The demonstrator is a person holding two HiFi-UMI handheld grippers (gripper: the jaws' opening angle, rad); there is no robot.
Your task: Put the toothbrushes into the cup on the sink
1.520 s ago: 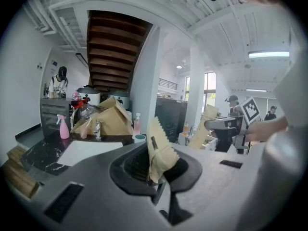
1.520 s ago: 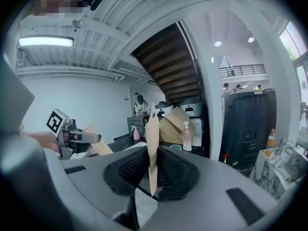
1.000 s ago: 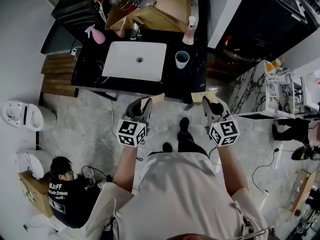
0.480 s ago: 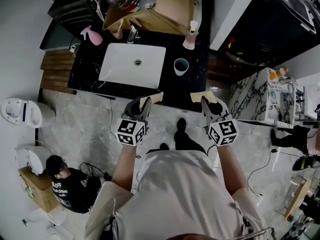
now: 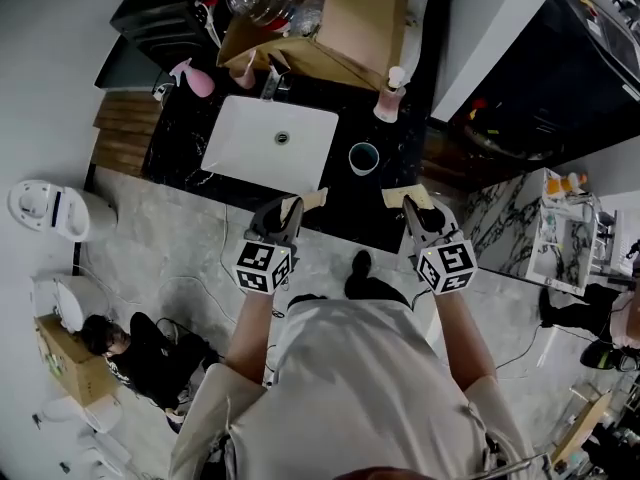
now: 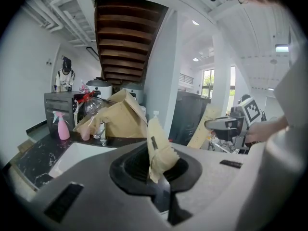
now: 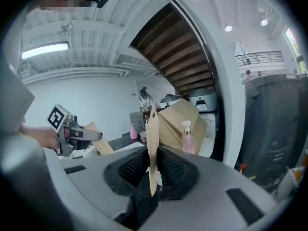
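A dark cup [image 5: 363, 158] stands on the black counter [image 5: 390, 203], right of the white sink basin [image 5: 270, 143]. My left gripper [image 5: 288, 210] hovers at the counter's front edge, shut on a tan paper-wrapped toothbrush [image 5: 316, 198]. In the left gripper view that packet [image 6: 159, 150] sticks up, crumpled, between the jaws of the left gripper [image 6: 156, 166]. My right gripper [image 5: 416, 208] is level with it, in front of the cup, shut on a second paper-wrapped toothbrush [image 5: 401, 195]. This flat packet [image 7: 153, 143] stands edge-on in the right gripper [image 7: 153, 171].
A pink spray bottle [image 5: 198, 80], a faucet [image 5: 270, 80] and a pink pump bottle [image 5: 391, 96] line the counter's back. Brown cardboard [image 5: 340, 18] leans behind them. A toilet [image 5: 45, 211] and a person crouching on the floor [image 5: 140, 348] are at the left.
The head view has shifted a little, so the counter sits lower and more to the right in the picture. Both grippers keep the same hold and spacing.
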